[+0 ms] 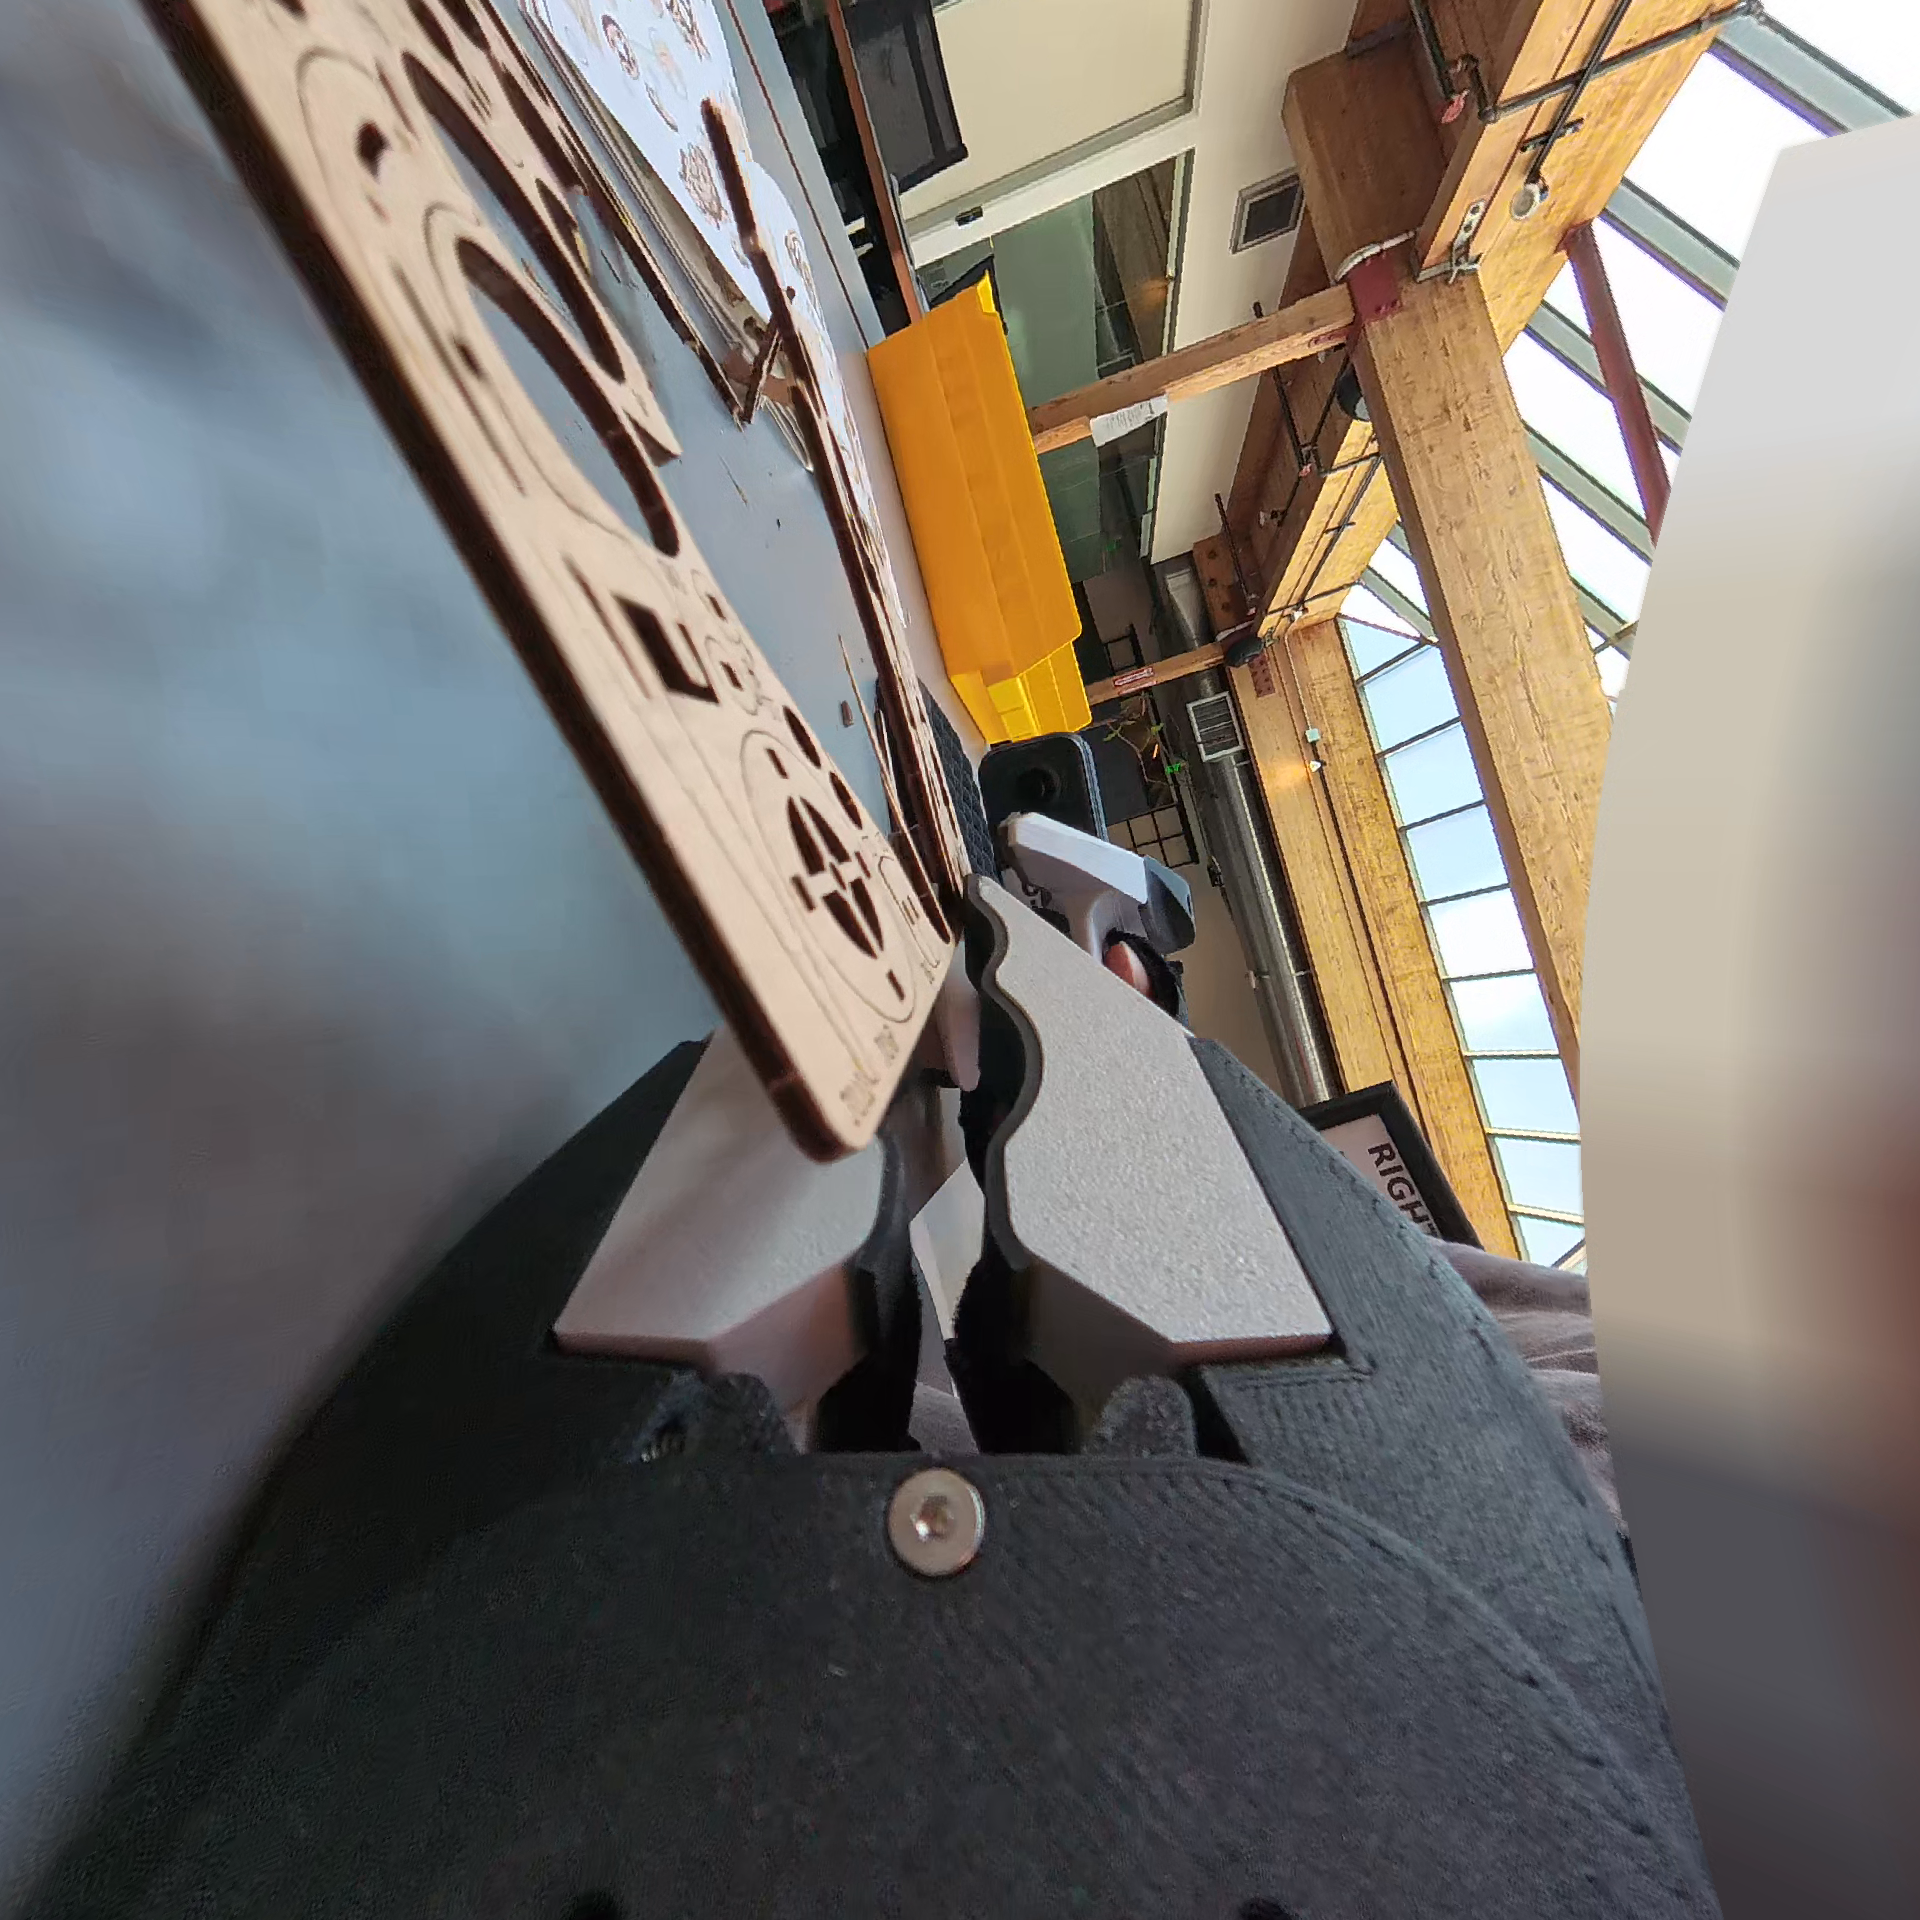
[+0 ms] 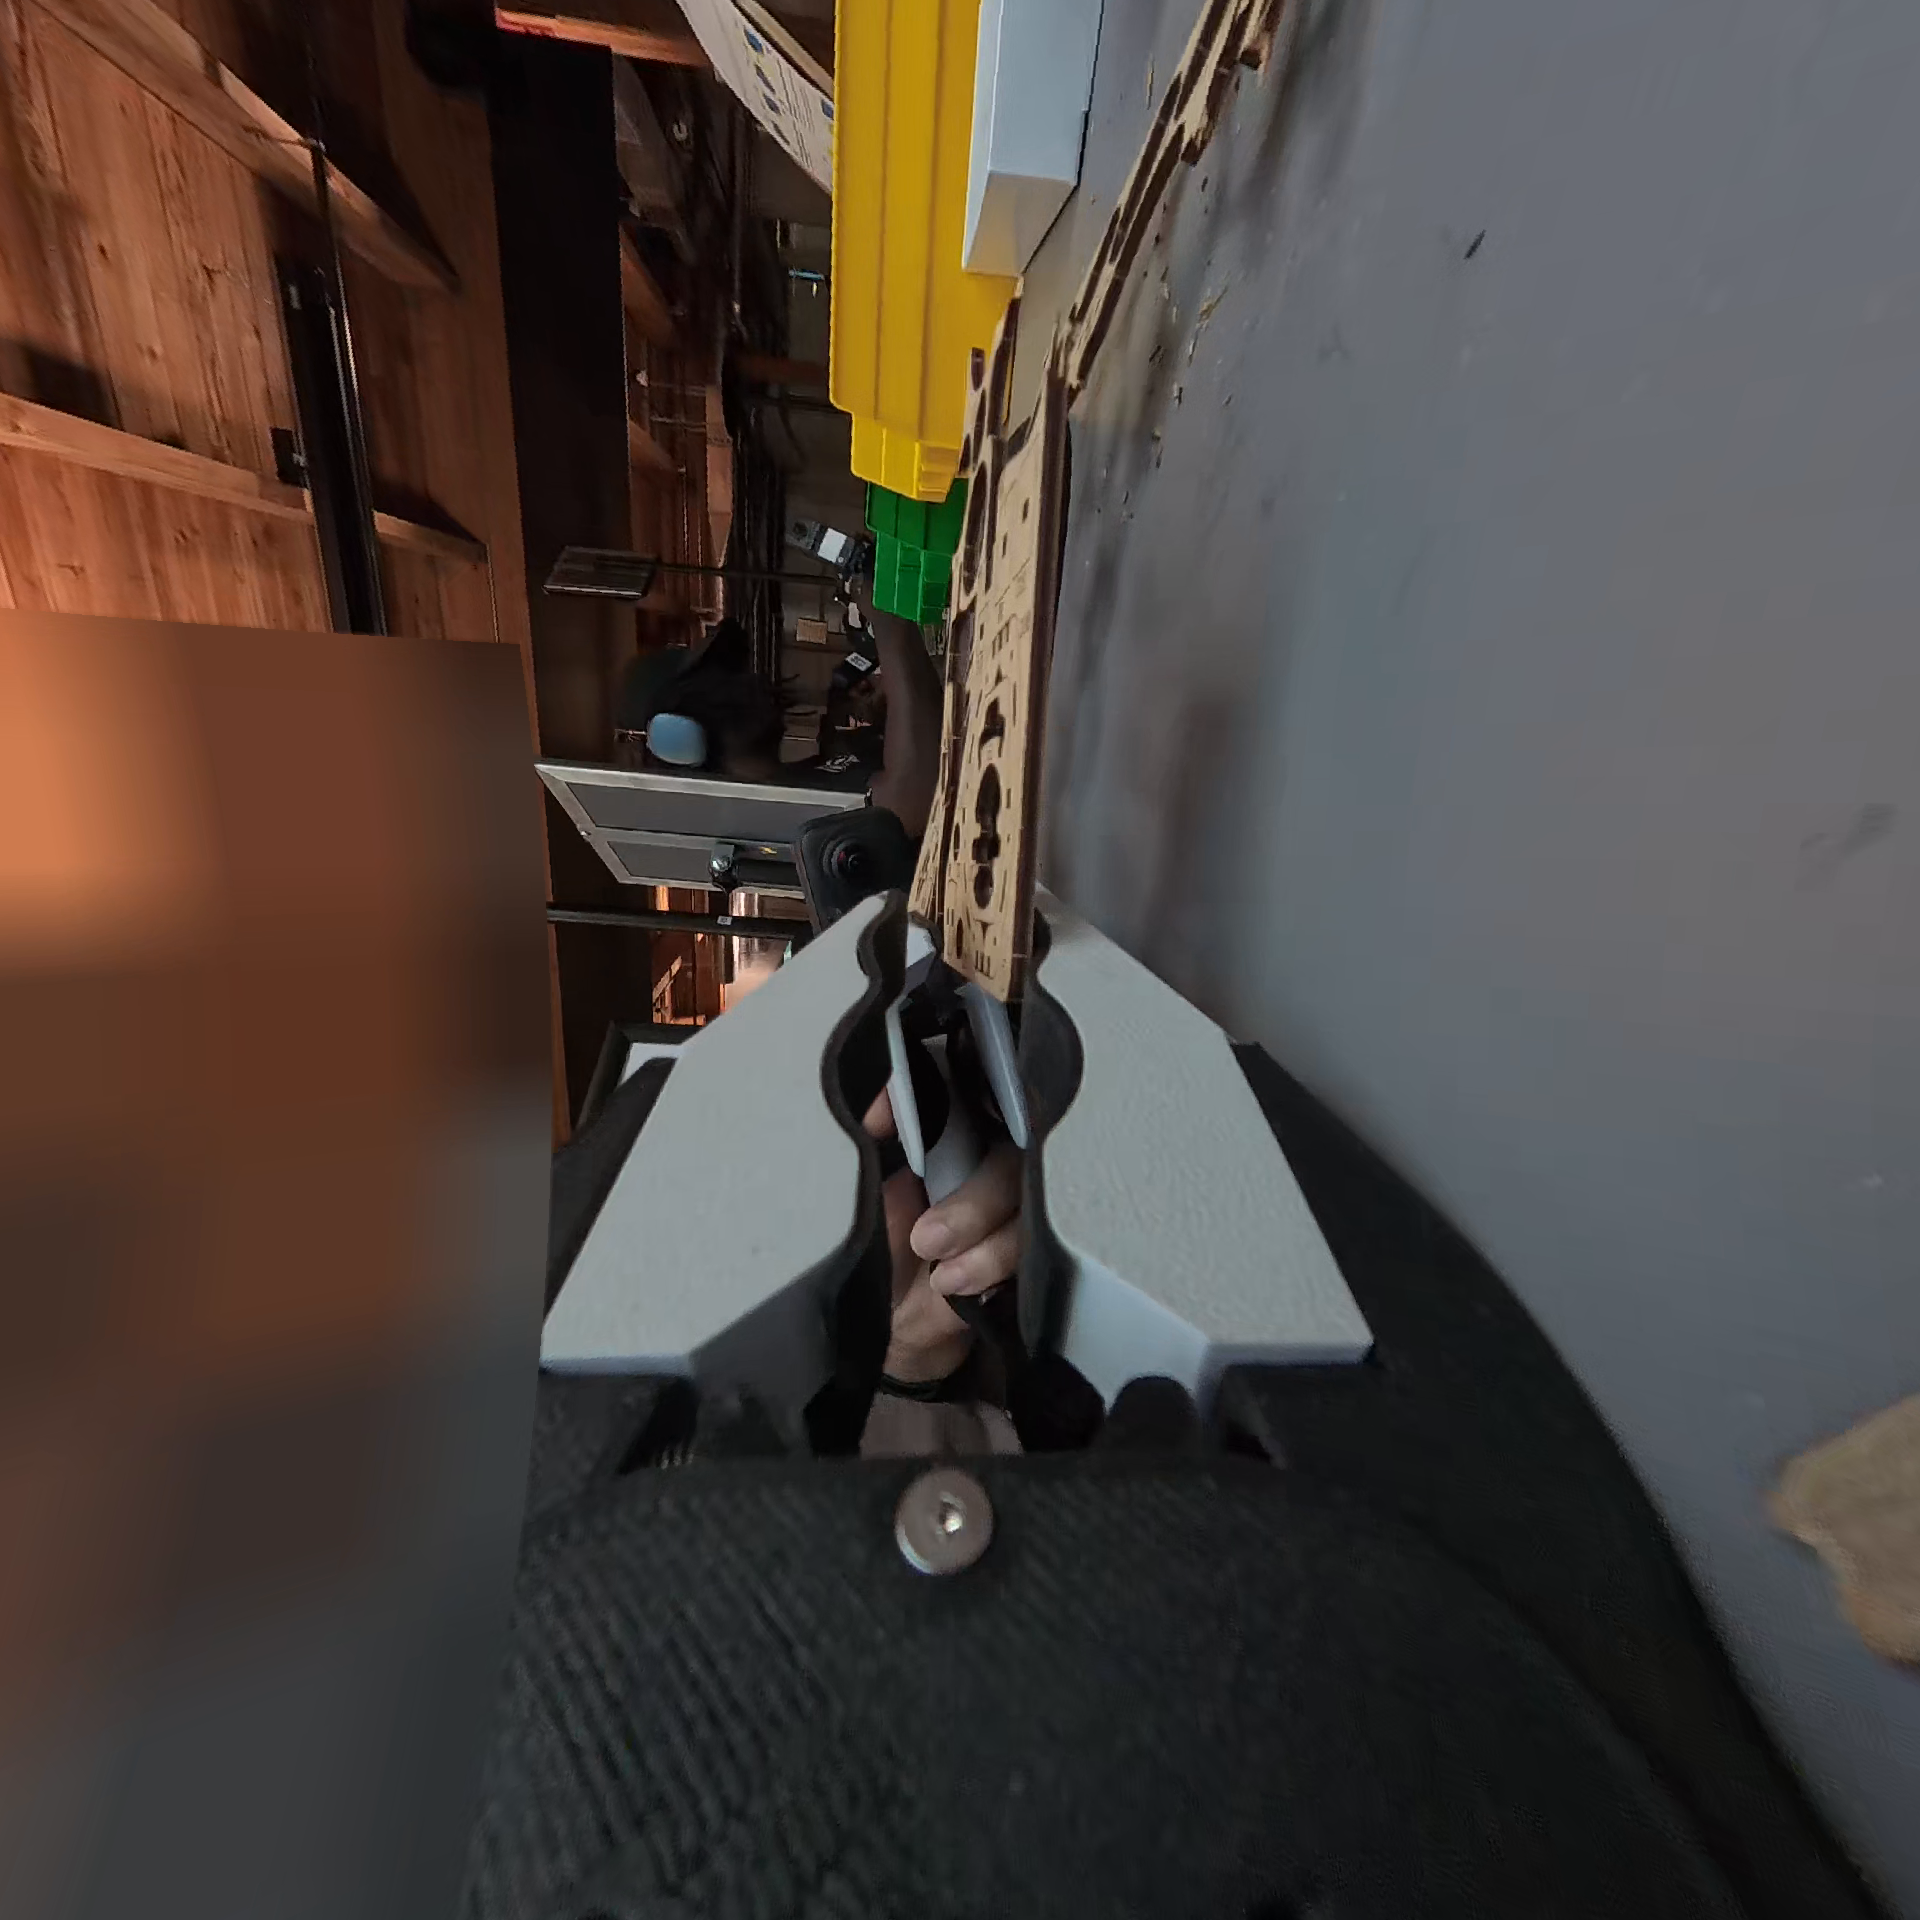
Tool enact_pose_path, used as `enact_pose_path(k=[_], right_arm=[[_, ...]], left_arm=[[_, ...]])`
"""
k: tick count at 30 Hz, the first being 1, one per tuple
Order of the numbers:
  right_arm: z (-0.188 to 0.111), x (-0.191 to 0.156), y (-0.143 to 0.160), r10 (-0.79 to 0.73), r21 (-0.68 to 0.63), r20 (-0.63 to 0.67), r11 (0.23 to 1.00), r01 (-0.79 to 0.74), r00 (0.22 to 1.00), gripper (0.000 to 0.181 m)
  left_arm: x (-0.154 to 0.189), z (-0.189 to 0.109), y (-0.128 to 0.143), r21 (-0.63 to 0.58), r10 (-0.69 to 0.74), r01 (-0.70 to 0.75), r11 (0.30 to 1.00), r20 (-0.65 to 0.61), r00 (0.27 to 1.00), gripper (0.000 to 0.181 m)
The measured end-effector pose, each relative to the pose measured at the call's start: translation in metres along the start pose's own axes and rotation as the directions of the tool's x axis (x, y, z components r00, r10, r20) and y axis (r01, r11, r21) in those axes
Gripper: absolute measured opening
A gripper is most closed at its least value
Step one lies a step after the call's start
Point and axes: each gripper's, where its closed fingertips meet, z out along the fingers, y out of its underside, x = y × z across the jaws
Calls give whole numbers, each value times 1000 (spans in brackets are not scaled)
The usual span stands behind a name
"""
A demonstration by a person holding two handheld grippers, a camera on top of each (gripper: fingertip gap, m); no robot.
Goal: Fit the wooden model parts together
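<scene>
A laser-cut wooden sheet [image 1: 623, 644] with several cut-out holes is raised at an angle off the grey table [image 1: 260, 727]. My left gripper [image 1: 935, 966] is shut on its near corner; the sheet hides the left fingertip. My right gripper [image 1: 1091, 883] faces it from just beyond that corner. In the right wrist view the same sheet [image 2: 997, 810] runs away from me almost edge-on, and my right gripper [image 2: 966, 935] is shut on its end. The left gripper [image 2: 935, 1081] and a person's hand [image 2: 956, 1268] show through the gap between my fingers.
Yellow bins [image 1: 966, 499] stand at the table's far edge, also seen in the right wrist view [image 2: 904, 260], with a green bin [image 2: 909, 561] and a white box [image 2: 1029, 135]. Another cut wooden sheet [image 2: 1153, 187], a printed paper [image 1: 665, 104] and a wood scrap [image 2: 1860, 1527] lie on the table [image 2: 1455, 727]. Only a small space, under 4 cm, lies between the two pairs of fingers.
</scene>
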Motion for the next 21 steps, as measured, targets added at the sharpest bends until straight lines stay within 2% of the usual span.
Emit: enact_pose_path(k=[5,6,8,16,21], right_arm=[[6,-3,5,22,-19,16,1000,-21,1000,20],[7,-2,8,14,-23,5,1000,-14,1000,19],[6,0,7,-10,4,-10,1000,10,1000,5],[5,-1,5,4,103,4,995,-4,1000,4],[3,-5,6,-4,82,26,997,2,1000,1]], left_arm=[[0,0,0,5,11,-11,1000,0,1000,0],[0,0,-1,11,11,-11,1000,-3,1000,0],[1,0,-1,16,12,-11,1000,-11,1000,0],[2,2,0,33,27,-27,999,-9,1000,0],[5,2,3,6,25,-25,1000,-40,999,0]])
